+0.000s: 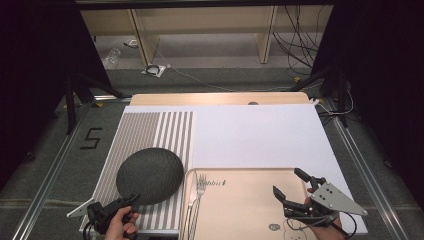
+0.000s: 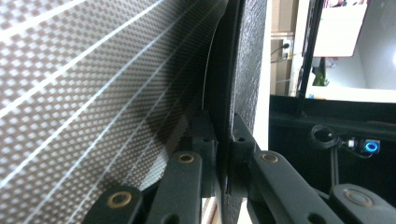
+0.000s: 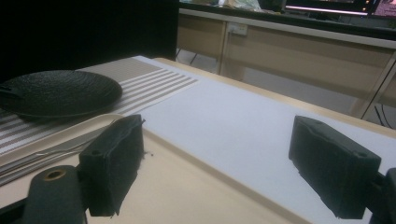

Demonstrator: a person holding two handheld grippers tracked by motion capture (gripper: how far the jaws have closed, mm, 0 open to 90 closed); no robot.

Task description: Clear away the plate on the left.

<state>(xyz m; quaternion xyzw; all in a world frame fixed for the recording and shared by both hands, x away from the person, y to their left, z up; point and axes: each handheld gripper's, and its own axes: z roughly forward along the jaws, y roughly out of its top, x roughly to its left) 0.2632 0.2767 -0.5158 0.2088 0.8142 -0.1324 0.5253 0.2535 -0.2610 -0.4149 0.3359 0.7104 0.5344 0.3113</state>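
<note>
In the high view, a black plate is seen at lower left of the frame, lying on a striped placemat. The left gripper is placed at the plate's near rim, at the bottom left edge of the frame, with the person's left hand behind it. How the jaws stand is not made out from above; it is settled by the left gripper view, where the plate's dark textured rim is seen clamped edge-on between the two black jaws, with the woven stripes of the placemat spread over the left of the frame.

A beige tray is seen at lower centre of the high view, with a fork lying along its left side. The right gripper is held over the tray's right part, its jaws spread wide and holding nothing. The wide gap is confirmed in the right gripper view, where the plate appears at upper left, well apart from those jaws, and cutlery is seen at lower left beside the tray's rim. Which pieces lie there cannot be told in that view.
</note>
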